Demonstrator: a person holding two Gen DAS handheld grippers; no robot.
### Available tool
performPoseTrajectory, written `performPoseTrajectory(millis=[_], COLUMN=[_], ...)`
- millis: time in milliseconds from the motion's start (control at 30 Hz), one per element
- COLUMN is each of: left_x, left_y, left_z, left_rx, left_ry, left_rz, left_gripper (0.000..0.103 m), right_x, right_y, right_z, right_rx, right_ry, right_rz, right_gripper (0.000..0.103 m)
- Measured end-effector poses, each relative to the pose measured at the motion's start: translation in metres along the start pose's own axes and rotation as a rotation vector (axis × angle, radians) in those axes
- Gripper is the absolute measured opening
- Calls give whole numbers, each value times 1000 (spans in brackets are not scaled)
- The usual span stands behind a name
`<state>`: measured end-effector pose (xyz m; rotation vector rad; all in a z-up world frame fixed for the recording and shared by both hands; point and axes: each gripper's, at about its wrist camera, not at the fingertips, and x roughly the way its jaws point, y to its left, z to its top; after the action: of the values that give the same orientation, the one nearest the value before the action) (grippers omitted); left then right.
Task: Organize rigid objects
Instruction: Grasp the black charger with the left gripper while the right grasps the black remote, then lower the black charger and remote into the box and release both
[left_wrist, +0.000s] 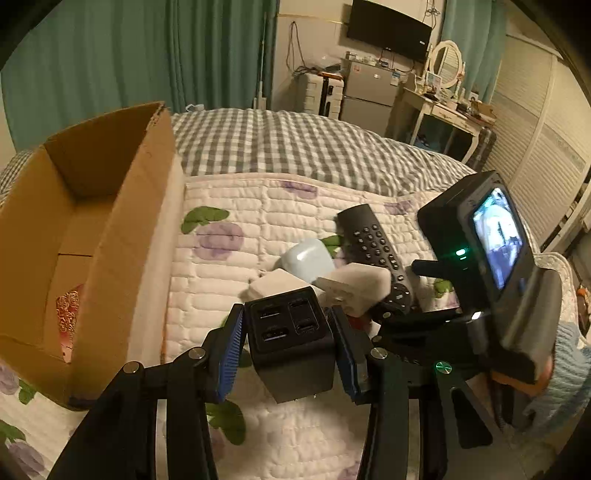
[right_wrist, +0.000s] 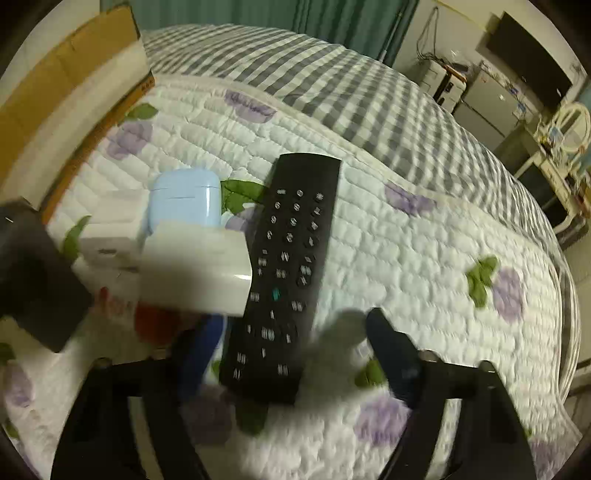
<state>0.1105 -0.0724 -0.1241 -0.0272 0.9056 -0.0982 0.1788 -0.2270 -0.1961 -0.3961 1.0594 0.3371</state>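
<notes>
Left hand-held gripper (left_wrist: 290, 345) is squeezing the black charger block (left_wrist: 291, 341) above the bed (left_wrist: 295, 147).
Right hand-held gripper (right_wrist: 295, 350) is spreading wide around the black remote (right_wrist: 286, 269), near the cardboard box (left_wrist: 96, 221).

Green curtains (left_wrist: 147, 55) hanging behind the bed (left_wrist: 295, 144), checked grey-and-white bedcover lying under a floral quilt (left_wrist: 229, 229), dark television (left_wrist: 389, 29) hanging on the wall, grey fridge (left_wrist: 367, 94) standing below it, oval mirror (left_wrist: 447, 62) standing on a white dressing table (left_wrist: 439, 110)
</notes>
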Motion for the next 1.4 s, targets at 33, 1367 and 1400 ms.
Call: performPoseTrajectory(millis=[33,1367,1400], left_x=[1,-132,-139], left_y=[0,35,43], left_z=[0,20,24], left_rx=[0,2,-7], left_ry=[1,-205,-221], left_rz=[-1,-91,-90], left_gripper=[45,40,40], right_x=[5,-180,-189], right_y=[3,46,50], right_z=[2,2,6], right_rx=[-17,49,45], right_ry=[3,-269,-284], right_rz=[-13,-92,-88], right_gripper=[70,20,20])
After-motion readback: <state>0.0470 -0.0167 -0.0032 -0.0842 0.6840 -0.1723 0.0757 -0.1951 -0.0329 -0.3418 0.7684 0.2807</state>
